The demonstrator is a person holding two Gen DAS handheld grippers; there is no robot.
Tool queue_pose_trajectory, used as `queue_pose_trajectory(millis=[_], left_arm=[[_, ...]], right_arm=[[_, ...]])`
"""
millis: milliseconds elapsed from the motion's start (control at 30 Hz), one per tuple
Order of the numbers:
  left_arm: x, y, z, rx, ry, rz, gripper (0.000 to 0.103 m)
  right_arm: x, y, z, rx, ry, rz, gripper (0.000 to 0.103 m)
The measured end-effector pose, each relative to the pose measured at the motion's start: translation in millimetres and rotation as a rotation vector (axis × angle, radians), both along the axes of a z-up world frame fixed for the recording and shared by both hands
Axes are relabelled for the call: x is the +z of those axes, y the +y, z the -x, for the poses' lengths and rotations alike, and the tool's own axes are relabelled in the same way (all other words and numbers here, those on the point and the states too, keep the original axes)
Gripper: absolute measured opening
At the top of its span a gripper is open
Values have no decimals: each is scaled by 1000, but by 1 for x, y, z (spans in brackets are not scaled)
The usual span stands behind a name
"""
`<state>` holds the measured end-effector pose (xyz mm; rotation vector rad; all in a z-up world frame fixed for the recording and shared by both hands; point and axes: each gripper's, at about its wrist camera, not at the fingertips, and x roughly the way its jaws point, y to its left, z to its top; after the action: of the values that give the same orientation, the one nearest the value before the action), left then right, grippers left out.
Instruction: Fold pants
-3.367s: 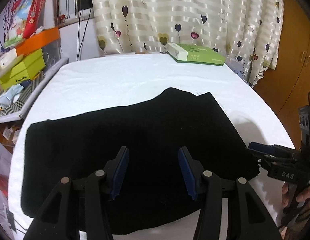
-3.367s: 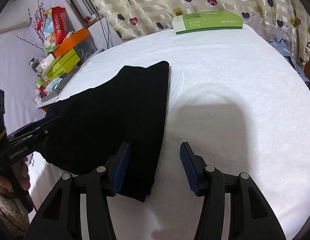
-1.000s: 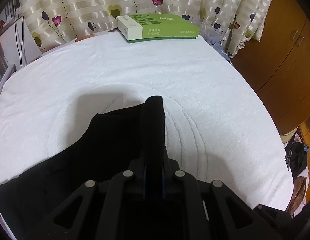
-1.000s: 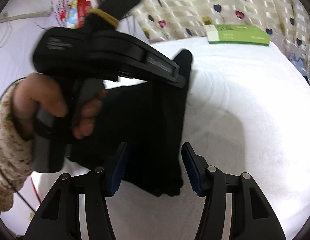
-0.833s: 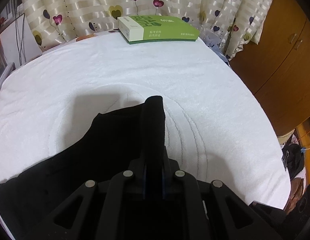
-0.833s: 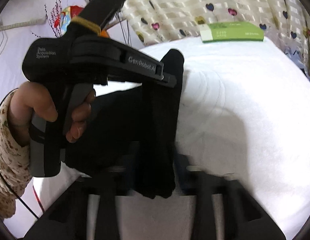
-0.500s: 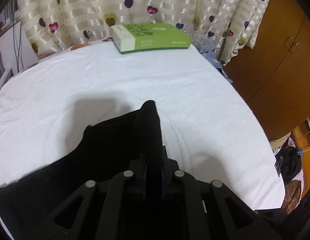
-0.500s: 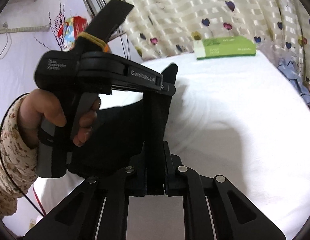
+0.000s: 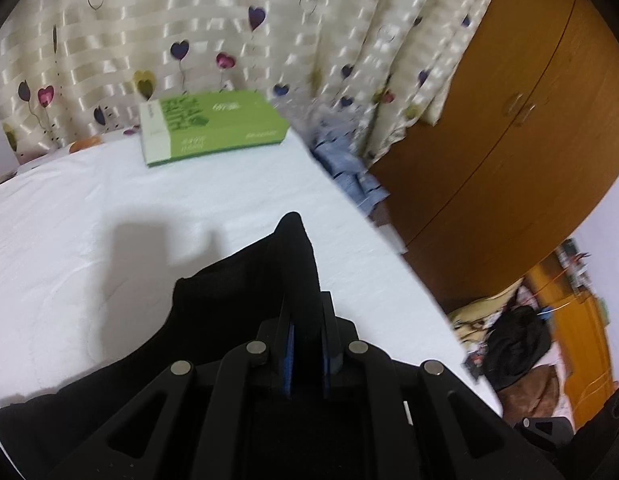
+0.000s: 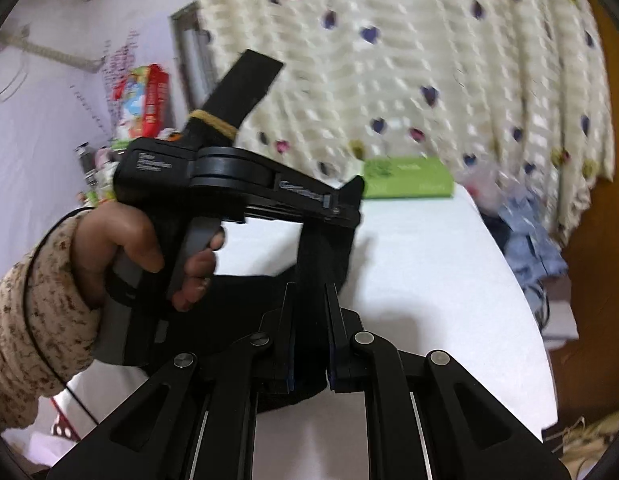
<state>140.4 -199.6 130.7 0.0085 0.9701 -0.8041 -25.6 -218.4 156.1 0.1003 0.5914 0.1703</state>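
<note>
Green box [image 9: 211, 126]: upper centre, lying on the white sheet [image 9: 61, 216].
Heart-print curtain [image 9: 229, 28]: across the top.
Wooden wardrobe [image 9: 517, 152]: right side.
Red package [image 10: 143, 94]: upper left.

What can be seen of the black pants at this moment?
The black pants are plain dark fabric with no visible pattern, partly lifted off the white bed cover. The left gripper is shut on one edge, a peak of cloth sticking up past its fingers. The right gripper is shut on the same edge nearer the camera, so the fabric hangs stretched between the two. The remainder trails down onto the cover. Waistband, legs and seams cannot be made out.
</note>
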Motion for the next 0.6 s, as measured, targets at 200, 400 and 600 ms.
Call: queue_pose_trajectory(millis=[200,400,600], left_arm=[[22,58,10,60,-44,57,11],[28,138,15,167,-74,93,11],[15,203,11,263,-62,95,11]], right_arm=[[7,54,-4,163,-29,21,11],[-2,111,-16,313,-19,28,11],[-20,165,-35,423,17,13,11]])
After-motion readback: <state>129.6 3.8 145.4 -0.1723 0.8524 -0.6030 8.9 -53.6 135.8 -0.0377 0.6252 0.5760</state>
